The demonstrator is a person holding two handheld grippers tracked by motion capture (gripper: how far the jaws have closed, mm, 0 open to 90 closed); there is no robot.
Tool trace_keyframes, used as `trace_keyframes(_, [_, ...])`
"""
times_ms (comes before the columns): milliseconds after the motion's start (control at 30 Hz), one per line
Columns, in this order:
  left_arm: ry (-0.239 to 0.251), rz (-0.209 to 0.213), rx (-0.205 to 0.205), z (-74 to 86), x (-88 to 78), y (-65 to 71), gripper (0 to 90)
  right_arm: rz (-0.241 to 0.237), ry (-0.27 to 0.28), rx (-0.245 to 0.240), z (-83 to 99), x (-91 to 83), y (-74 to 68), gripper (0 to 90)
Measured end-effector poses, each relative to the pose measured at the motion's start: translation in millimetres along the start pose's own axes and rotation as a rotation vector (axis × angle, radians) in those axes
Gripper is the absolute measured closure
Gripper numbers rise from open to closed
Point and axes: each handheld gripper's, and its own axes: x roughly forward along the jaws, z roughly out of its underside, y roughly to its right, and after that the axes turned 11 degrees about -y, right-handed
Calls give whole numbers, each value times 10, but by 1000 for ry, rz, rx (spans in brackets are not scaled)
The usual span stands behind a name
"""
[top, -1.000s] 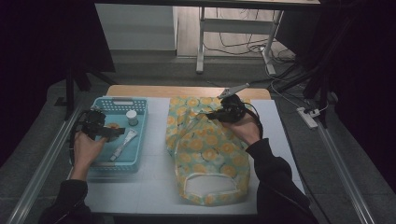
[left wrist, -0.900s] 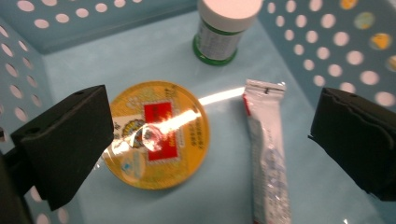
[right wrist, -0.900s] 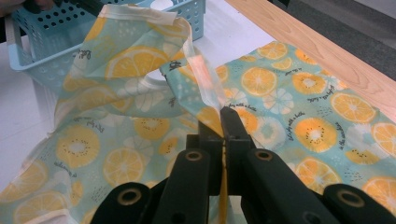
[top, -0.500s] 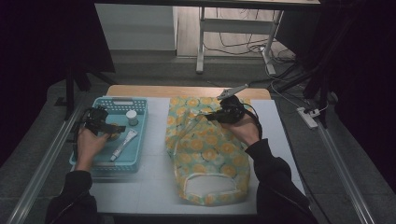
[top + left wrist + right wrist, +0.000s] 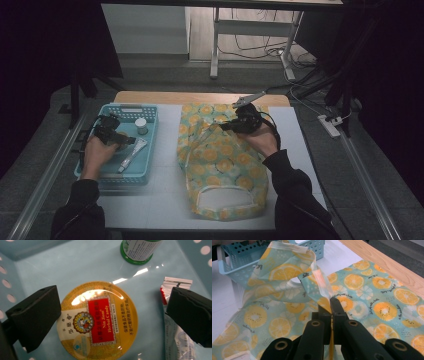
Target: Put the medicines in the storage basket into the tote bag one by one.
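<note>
White tabletop (image 5: pixel 165 200) edged at its far side by a wooden strip fills the middle of the high view, with dark floor, cables and metal frame legs beyond. On it sit one pale blue perforated plastic basket (image 5: pixel 150 111) at the left and one cloth bag (image 5: pixel 222 165) printed with orange slices on mint green, lying flat beside it, its handle opening toward the person. Inside the basket are three things: one small white-capped bottle (image 5: pixel 141 125), one flat tube (image 5: pixel 132 153) and one round tin, mostly hidden by the left gripper (image 5: pixel 125 142), which hangs low over it. The right gripper (image 5: pixel 224 126) rests at the bag's upper part, pinching its fabric.

From the left gripper view, the two black padded jaws stand wide apart, one on each side of the round tin (image 5: pixel 96 320), and whether they touch its rim I cannot tell. The tin is glossy gold metal with a red label. Above it stands the bottle (image 5: pixel 138 251), green-based; at the right lies the tube (image 5: pixel 176 340), with a crimped silver end.

From the right gripper view, the jaws are pressed together on a raised fold of the bag (image 5: pixel 372 297), thin soft cloth; one translucent handle strap (image 5: pixel 319 277) loops up from the pinch. The basket (image 5: pixel 234 262) lies behind.
</note>
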Motion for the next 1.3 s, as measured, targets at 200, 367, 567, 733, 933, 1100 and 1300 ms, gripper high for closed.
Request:
trace_keyframes(200, [-21, -65, 5, -13, 6, 36, 0, -2, -3, 2, 13, 9, 6, 896])
trace_keyframes(367, [-29, -104, 11, -28, 13, 37, 0, -5, -3, -3, 14, 17, 3, 895])
trace_keyframes(567, [-81, -94, 3, -71, 75, 37, 0, -7, -3, -2, 21, 14, 3, 896])
trace_keyframes(733, [-105, -57, -16, -65, 91, 30, 0, -6, 1, -1, 31, -2, 12, 895])
trace_keyframes(933, [-111, -28, -63, -64, 57, 2, 61, -5, 5, -3, 44, -6, 21, 896])
trace_keyframes(1100, [-134, -37, -67, -42, 20, -6, 196, -8, 4, -1, 45, 3, 22, 895])
trace_keyframes(1300, [-138, -25, -97, -36, 5, -17, 203, -9, 6, 0, 35, 12, 14, 895])
